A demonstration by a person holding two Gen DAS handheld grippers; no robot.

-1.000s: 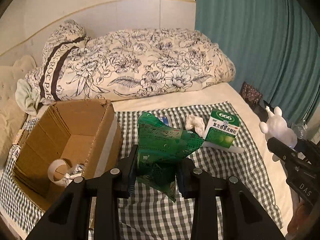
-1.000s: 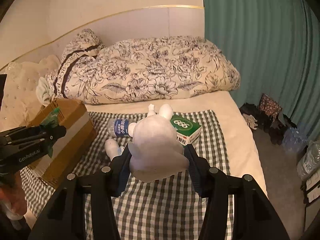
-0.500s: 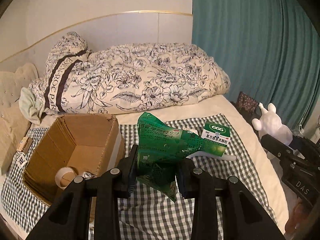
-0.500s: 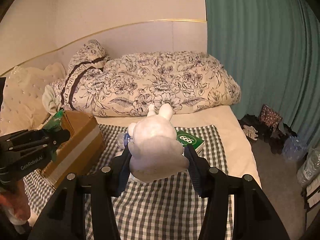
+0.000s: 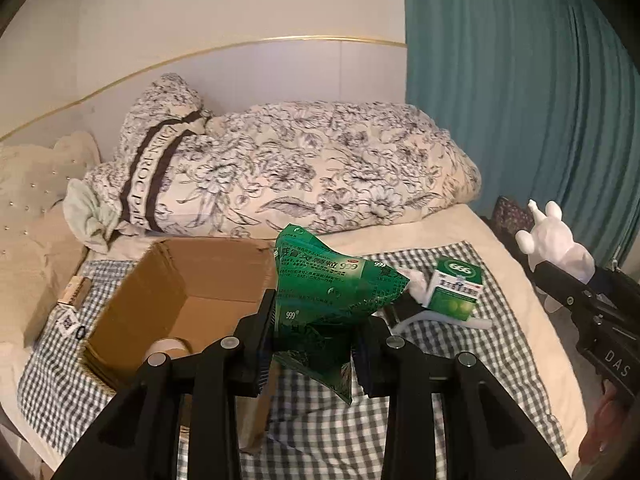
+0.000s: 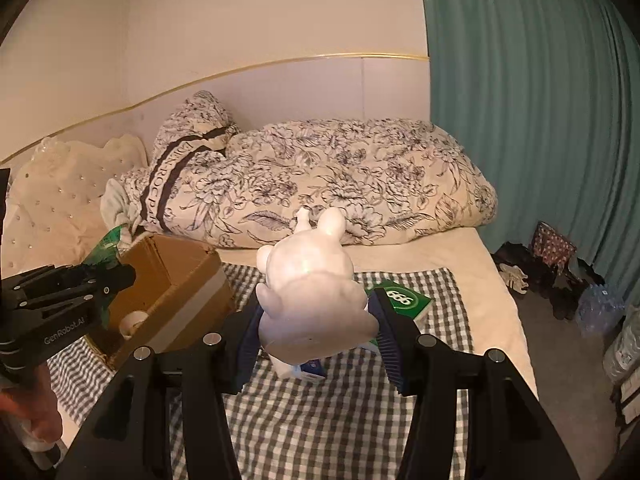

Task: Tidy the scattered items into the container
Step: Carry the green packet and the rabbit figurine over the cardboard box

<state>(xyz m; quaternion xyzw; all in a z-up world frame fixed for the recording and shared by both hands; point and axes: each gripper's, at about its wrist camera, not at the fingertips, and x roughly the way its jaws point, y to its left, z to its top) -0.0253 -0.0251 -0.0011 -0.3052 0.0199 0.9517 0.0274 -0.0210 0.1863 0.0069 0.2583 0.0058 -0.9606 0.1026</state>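
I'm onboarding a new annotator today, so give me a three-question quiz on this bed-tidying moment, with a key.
1. True or false: the left tongs grip a green packet.
2. What do the right tongs hold? A) a water bottle B) a white rabbit figure C) a tissue
3. Name the one item visible inside the cardboard box.

Key:
1. True; the packet is pinched between the pads, off the checked cloth.
2. B.
3. A roll of tape, lying on the box floor. The green-and-white medicine box is outside it, on the cloth.
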